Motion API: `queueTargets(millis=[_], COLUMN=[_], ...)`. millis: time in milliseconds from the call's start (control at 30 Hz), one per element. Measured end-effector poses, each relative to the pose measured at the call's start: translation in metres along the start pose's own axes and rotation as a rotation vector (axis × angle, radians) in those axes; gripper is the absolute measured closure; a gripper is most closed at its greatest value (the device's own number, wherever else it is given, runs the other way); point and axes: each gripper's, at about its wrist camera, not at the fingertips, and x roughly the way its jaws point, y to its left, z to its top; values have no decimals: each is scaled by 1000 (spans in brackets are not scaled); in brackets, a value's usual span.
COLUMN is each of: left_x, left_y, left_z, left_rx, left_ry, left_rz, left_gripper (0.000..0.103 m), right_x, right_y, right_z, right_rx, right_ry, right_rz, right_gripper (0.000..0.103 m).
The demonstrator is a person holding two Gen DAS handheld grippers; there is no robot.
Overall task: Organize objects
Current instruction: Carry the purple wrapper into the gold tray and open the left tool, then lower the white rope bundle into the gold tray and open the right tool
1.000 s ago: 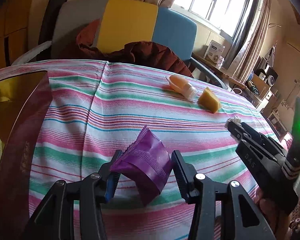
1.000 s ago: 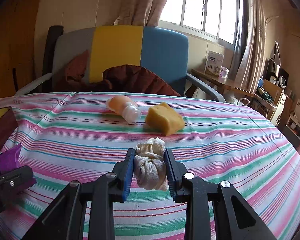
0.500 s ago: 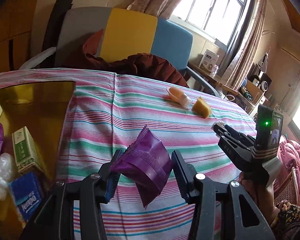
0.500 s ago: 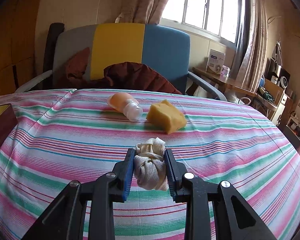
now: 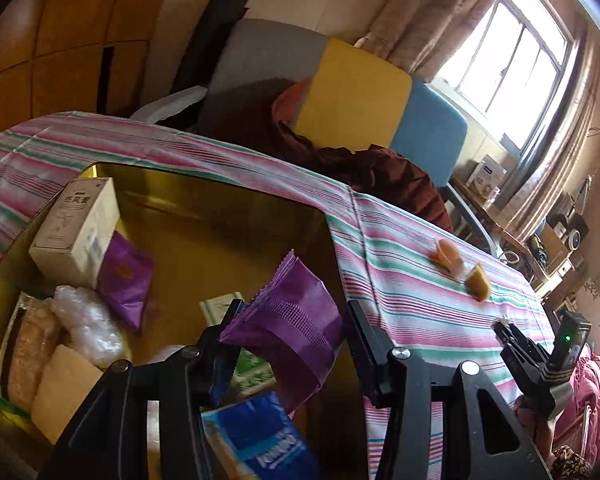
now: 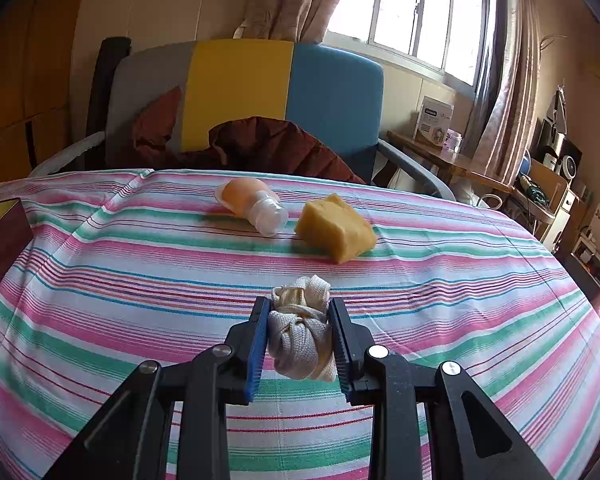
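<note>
Packet [image 5: 296, 328] hangs clamped in left gripper [image 5: 290, 330], seemingly hiding box [image 5: 220, 208] contents; right gripper [image 6: 298, 338] pinches rope [image 6: 300, 340].

A crinkle-edged purple sachet [image 5: 296, 332] hangs tilted over the gold-lined box [image 5: 220, 216]; a knotted white cord bundle [image 6: 300, 340] sits above the striped cloth [image 6: 140, 280].

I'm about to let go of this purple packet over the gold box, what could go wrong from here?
1. The purple packet hangs near the gold box's right wall; released here, it may land on the rim or the striped cloth.
2. The left hand-held gripper seems to pinch it only at one side, so it could slip early.
3. The box floor is crowded, so it may pile up.
</note>
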Motion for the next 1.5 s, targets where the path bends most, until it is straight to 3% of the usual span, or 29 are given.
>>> queueTargets(millis=[333, 433, 767, 933, 1100, 1500], left_x=[16, 16, -16, -26, -34, -42], left_y=[60, 70, 86, 88, 83, 86], left_z=[11, 10, -11, -14, -13, -8], left_rx=[-107, -143, -249, -278, -257, -280], left_ry=[95, 102, -29, -39, -59, -62], left_rz=[71, 80, 103, 125, 140, 150], left_gripper=[52, 44, 41, 41, 41, 41], right_x=[-6, -6, -9, -10, -28, -111], right_y=[8, 10, 18, 29, 58, 173], right_z=[-2, -2, -3, -3, -5, 20], right_rx=[-33, -44, -80, -127, -204, -235], right_ry=[-16, -13, -13, 17, 21, -20], right_rz=[-3, -5, 2, 38, 142, 580], right_gripper=[73, 73, 73, 73, 73, 73])
